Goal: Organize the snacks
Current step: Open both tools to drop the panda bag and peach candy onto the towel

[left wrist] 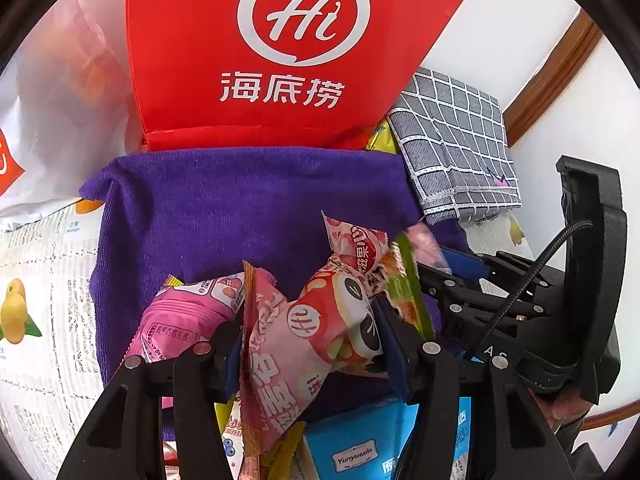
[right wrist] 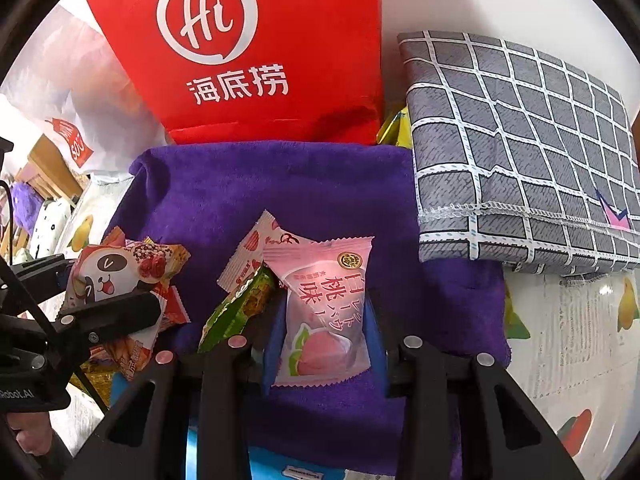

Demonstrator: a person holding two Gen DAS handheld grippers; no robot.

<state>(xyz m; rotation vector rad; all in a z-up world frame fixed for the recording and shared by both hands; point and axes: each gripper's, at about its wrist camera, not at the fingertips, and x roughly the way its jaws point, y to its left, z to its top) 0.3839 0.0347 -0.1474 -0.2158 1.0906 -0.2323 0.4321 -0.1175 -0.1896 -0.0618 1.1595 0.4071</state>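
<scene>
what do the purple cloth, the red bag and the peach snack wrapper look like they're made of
Purple cloth: soft, matte terry or microfibre, going by its fuzzy nap.
Red bag: looks like matte paper or non-woven fabric, with creases near the base; which one is unclear.
Peach snack wrapper: thin glossy plastic film, partly translucent, with crimped serrated ends.
</scene>
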